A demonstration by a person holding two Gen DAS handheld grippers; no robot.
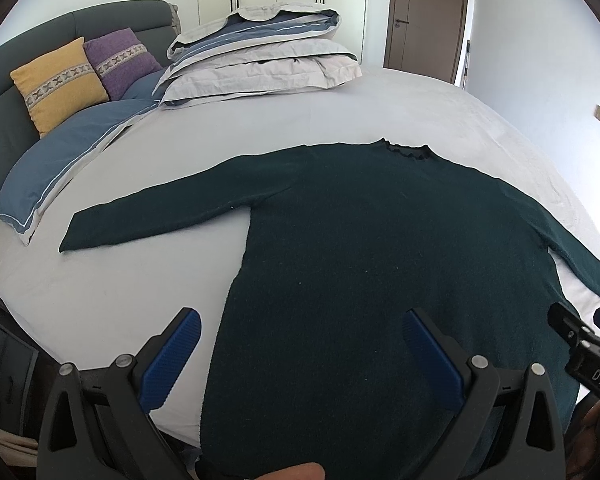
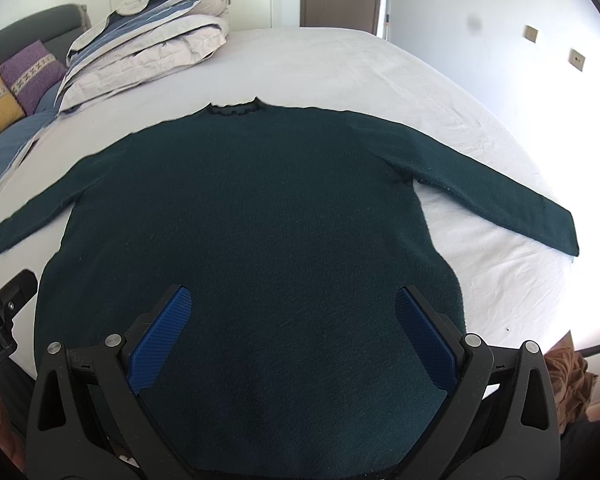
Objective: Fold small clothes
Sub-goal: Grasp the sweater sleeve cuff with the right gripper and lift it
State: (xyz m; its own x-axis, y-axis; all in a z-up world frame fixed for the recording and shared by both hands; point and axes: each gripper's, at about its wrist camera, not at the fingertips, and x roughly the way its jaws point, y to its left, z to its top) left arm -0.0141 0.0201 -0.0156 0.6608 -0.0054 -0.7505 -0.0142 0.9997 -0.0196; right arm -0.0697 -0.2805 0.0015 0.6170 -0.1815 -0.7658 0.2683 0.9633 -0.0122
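Note:
A dark green long-sleeved sweater (image 1: pixel 380 240) (image 2: pixel 244 208) lies flat on the white bed (image 1: pixel 100 292) (image 2: pixel 380 76), collar away from me, both sleeves spread out to the sides. My left gripper (image 1: pixel 302 330) hovers open over the sweater's lower left part, its blue pads (image 1: pixel 172 360) wide apart with nothing between them. My right gripper (image 2: pixel 294 306) is open too, above the lower middle of the sweater near the hem. In the left wrist view the right gripper (image 1: pixel 584 340) shows at the right edge; in the right wrist view the left gripper (image 2: pixel 4 312) shows at the left edge.
A folded grey and blue duvet (image 1: pixel 268 52) (image 2: pixel 148 44) is stacked at the far side of the bed. Yellow (image 1: pixel 58 84) and purple (image 1: pixel 122 60) cushions lean on a grey headboard at the left, beside a blue pillow (image 1: pixel 60 168). A brown door (image 1: pixel 428 16) stands beyond.

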